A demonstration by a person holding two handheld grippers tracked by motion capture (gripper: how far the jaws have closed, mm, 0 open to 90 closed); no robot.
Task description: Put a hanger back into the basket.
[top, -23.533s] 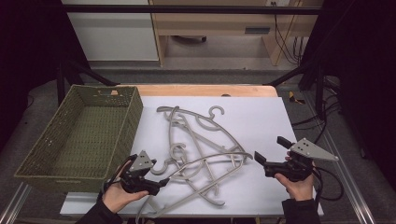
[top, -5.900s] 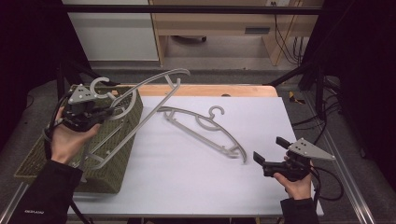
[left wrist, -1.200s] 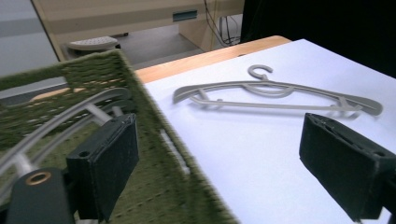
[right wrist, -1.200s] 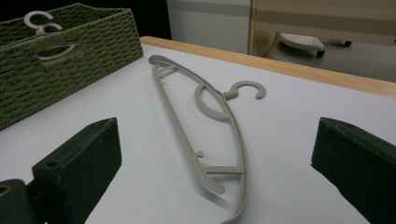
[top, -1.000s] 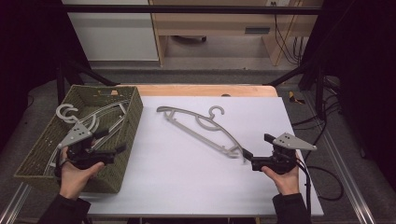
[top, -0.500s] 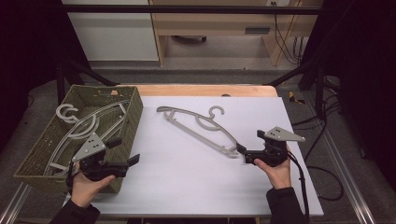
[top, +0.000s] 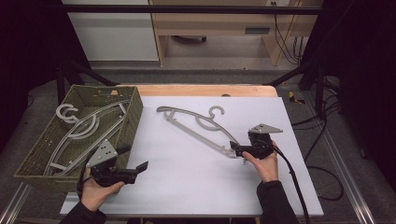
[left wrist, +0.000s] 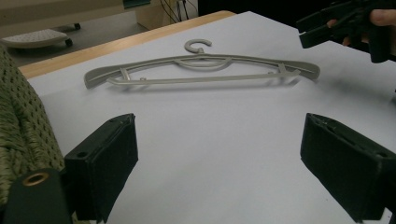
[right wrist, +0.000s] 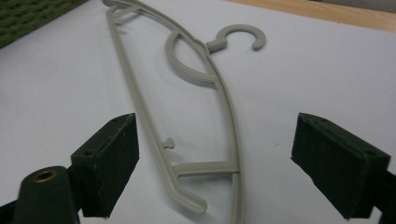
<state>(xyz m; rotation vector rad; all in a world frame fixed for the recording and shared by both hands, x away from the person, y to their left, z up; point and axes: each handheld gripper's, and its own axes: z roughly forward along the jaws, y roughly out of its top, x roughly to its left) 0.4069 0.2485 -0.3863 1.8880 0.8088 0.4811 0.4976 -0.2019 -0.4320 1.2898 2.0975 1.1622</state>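
right gripper [top: 237,149], jaws apart, reaches low over the hanger [top: 196,127] end; left gripper [top: 133,158] rests spread wide.

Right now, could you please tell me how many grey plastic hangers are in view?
3: one grey plastic hanger lies on the white table; two overlap inside the green woven basket, possibly hiding more.

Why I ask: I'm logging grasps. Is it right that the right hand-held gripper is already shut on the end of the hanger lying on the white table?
Not quite. The right hand-held gripper is open: in the right gripper view its jaws stand wide apart on either side of the hanger end. The hanger does lie on the white table.
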